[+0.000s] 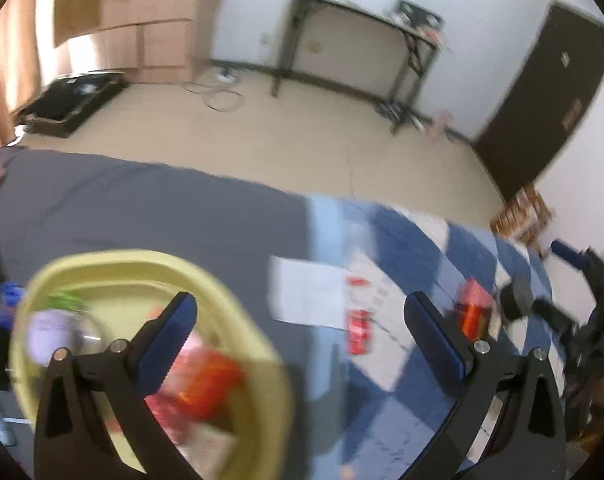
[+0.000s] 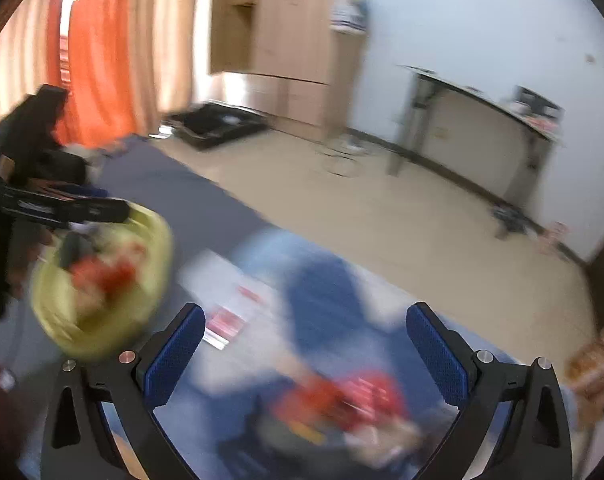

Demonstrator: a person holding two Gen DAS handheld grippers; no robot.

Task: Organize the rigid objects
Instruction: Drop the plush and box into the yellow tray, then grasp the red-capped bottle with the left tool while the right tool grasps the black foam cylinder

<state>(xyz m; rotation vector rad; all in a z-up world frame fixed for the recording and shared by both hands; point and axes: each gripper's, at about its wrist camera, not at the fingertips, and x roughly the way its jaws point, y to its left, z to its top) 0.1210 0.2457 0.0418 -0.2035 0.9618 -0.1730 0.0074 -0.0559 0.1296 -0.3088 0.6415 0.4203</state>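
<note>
Above a bed spread with grey and blue-checked covers, my left gripper (image 1: 300, 330) hangs with its blue-padded jaws spread as wide as they go, nothing between them. Below its left finger sits the yellow-green basin (image 1: 262, 364) on the grey sheet (image 1: 150, 208), already holding a blurred heap of red, pink and pale packets (image 1: 198, 376); what each one is I cannot tell. Between the fingers lie a white sheet of paper (image 1: 309, 292) and, touching its right edge, a red-and-white packet (image 1: 359, 330) on the blue checked blanket (image 1: 405, 240). Just past the right finger stands a red box (image 1: 475, 306), with my other, black tool showing at the frame's right edge. My right gripper (image 2: 305, 354) is likewise fully open and empty, pads well apart. Under it, low in the right wrist view, is a smeared cluster of red and dark items (image 2: 341, 400) on the blanket, too blurred to name. To its left the same basin appears, its contents a blur of red, with my left tool reaching over its far rim. A flat red-and-white packet lies near the left pad. Beyond the bed run a beige floor (image 2: 381, 216), an orange curtain (image 2: 98, 52), a pale wooden wardrobe (image 2: 298, 28), an open black case (image 2: 218, 124) on the floor and a dark-legged table (image 1: 365, 44) against the white wall. Both views are streaked by motion.
</note>
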